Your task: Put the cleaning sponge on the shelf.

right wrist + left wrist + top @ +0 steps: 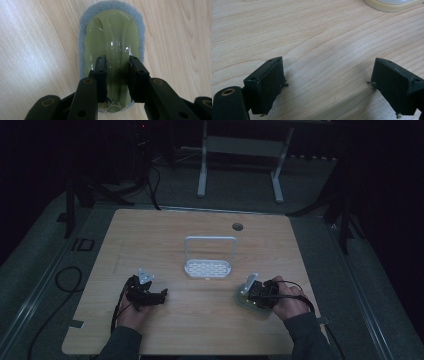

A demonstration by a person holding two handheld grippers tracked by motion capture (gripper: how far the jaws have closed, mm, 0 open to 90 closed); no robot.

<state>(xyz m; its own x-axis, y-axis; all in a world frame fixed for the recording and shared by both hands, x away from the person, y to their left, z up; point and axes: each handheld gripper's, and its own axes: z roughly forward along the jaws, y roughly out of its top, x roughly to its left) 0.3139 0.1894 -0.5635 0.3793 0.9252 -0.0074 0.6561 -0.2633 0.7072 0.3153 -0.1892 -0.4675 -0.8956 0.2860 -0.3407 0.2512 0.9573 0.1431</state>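
A scrubbing pad (112, 32) lies flat on the wooden table (200, 330); it has an oval grey sponge base and a translucent olive-green handle on top. My right gripper (117, 62) points down onto it, and its jaws are shut on the raised green handle. In the high view this right gripper (248, 295) and the pad (243, 303) sit at the front right of the table. At the front left, my left gripper (159, 296) rests low over bare wood. Its jaws (327, 82) stand wide apart with nothing between them.
A white rack (209, 268) with a slotted base and a tall hoop handle stands in the middle of the table. A round cable hole (237, 226) lies behind it. A pale rounded edge (392, 5) shows ahead of the left gripper. Cables (65, 280) lie on the floor at the left.
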